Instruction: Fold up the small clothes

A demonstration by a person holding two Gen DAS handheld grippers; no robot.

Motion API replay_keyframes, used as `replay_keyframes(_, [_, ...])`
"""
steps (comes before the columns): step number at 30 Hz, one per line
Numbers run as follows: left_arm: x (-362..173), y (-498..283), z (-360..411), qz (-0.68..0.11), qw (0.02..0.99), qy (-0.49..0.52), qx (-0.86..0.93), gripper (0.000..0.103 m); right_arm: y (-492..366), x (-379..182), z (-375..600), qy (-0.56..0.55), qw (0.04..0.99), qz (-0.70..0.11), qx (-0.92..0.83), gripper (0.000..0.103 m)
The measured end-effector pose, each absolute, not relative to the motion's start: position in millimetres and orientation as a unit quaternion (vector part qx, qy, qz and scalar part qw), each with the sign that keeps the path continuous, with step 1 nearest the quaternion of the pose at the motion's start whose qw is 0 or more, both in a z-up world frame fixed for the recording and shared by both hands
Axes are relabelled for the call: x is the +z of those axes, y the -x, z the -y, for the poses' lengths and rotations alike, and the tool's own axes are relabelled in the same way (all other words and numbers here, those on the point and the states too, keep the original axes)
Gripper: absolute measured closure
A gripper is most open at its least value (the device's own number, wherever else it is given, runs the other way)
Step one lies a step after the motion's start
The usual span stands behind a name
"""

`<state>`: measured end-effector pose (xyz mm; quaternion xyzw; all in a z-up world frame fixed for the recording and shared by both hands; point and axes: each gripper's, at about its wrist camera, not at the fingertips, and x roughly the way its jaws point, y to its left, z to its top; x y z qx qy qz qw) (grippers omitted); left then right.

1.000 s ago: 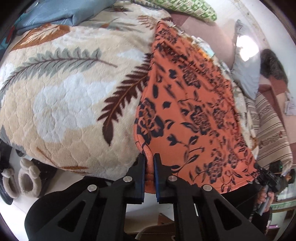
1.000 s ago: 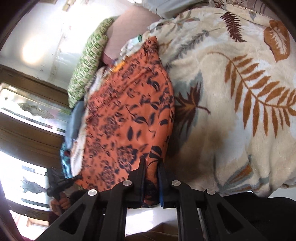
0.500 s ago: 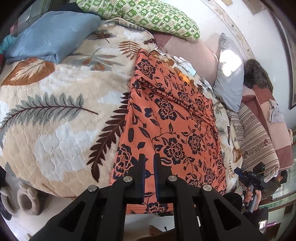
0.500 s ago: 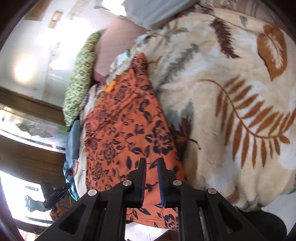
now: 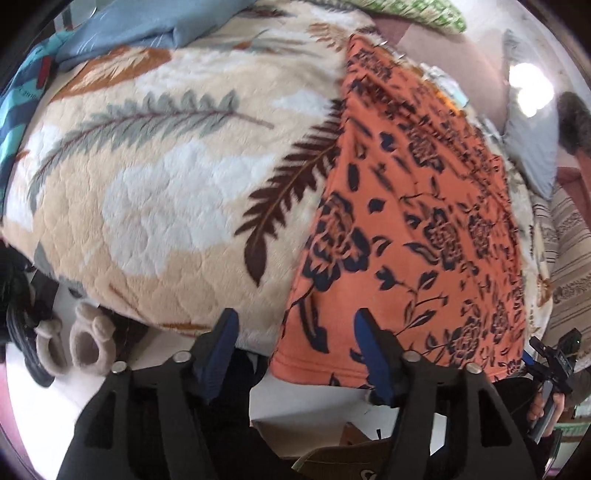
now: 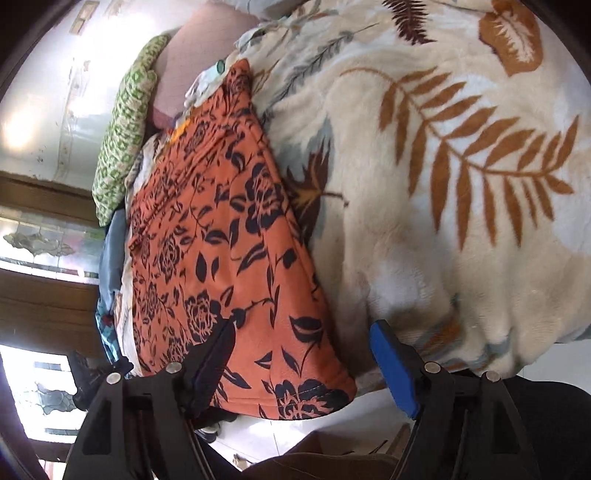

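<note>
Both grippers, left (image 5: 295, 343) and right (image 6: 303, 354), spread apart (holding nothing); orange floral garment (image 5: 413, 229) flat on leaf-print blanket (image 5: 155, 184).

blur: orange cloth (image 5: 413, 229) far end | cut off: blue pillow (image 5: 122, 26)

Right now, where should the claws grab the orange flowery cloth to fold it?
Probably at the two near corners of the orange flowery cloth, where its hem hangs over the bed's edge. The left claw and right claw are both open beside those corners. Come in from the near side, one finger above and one below the hem; that draped edge is free of the leaf blanket.
</note>
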<state>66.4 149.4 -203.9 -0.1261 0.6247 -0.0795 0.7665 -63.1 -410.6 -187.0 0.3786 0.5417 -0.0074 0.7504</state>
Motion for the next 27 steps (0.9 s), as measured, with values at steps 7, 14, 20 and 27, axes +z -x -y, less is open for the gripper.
replay_keyframes(7, [-223, -61, -149, -0.641, 0.751, 0.138, -0.076, 0.036, 57, -206, 384, -0.334, 0.743, -0.580, -0.012, 0.032])
replay_keyframes(14, [-233, -57, -139, -0.637, 0.752, 0.136, -0.100, 0.038, 59, -203, 383, -0.310, 0.751, -0.583, -0.017, 0.070])
replay_keyframes(20, [-240, -48, -126, -0.636, 0.754, 0.114, -0.116, 0.069, 59, -199, 379, -0.313, 0.754, -0.578, -0.001, 0.080])
replay_keyframes(27, [-245, -46, -133, -0.641, 0.745, 0.144, -0.119, 0.062, 60, -198, 377, -0.327, 0.750, -0.575, 0.007, 0.080])
